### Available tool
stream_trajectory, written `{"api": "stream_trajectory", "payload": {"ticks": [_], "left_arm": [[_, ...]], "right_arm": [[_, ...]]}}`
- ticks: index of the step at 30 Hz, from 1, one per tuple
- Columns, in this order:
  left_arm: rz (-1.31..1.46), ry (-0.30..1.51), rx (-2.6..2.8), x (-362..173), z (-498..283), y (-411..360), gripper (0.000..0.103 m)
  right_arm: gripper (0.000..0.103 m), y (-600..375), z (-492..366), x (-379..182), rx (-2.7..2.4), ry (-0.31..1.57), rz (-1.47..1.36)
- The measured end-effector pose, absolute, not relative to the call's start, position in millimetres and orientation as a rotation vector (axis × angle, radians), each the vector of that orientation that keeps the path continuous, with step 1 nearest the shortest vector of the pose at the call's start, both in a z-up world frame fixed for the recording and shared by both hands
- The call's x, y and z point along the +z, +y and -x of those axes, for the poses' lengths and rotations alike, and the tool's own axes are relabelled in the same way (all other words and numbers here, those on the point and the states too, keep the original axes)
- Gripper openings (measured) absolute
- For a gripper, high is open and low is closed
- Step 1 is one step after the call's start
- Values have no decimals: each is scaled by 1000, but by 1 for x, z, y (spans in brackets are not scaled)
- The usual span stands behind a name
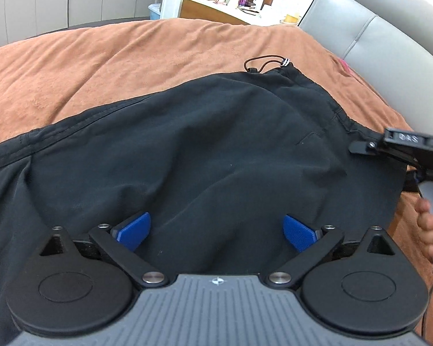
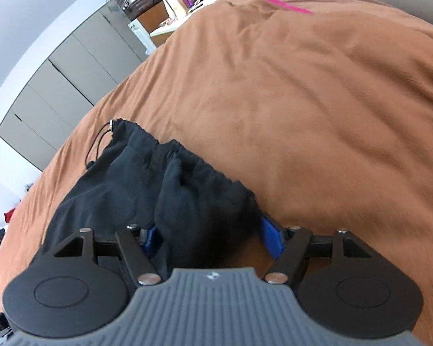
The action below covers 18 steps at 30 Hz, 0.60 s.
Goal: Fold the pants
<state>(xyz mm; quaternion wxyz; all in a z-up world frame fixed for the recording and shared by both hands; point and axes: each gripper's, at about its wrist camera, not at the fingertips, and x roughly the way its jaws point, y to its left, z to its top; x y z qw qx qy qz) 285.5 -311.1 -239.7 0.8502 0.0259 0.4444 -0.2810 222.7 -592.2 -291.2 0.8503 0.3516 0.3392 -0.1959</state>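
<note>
On the bed (image 1: 158, 57), black pants (image 1: 202, 144): your left tool (image 1: 216, 232) gapes; close your right tool (image 2: 212, 238), spread around the waistband (image 2: 205, 167), firmly.

Black-armed claw (image 1: 216, 230) with blue pads (image 1: 132, 230), ribbed grey body.

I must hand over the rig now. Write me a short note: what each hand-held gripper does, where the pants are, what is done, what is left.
Left hand-held gripper: open, over the pants, holding nothing.
Right hand-held gripper: jaws wide, bunched waistband between them, not clamped.
Pants: black, spread on the brown blanket, drawstring at the far edge.
Done: pants laid out, still rumpled.
Left: grasp, fold, smooth.
</note>
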Motion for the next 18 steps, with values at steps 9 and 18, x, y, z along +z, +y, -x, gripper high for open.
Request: {"api": "stream_trajectory", "payload": {"ticks": [9, 18], "left_arm": [[-66, 899, -577, -245, -282, -317, 103], [5, 910, -579, -231, -279, -293, 103]], "right_arm": [[14, -594, -230, -290, -343, 642, -718], [11, -553, -231, -226, -324, 507, -564]]}}
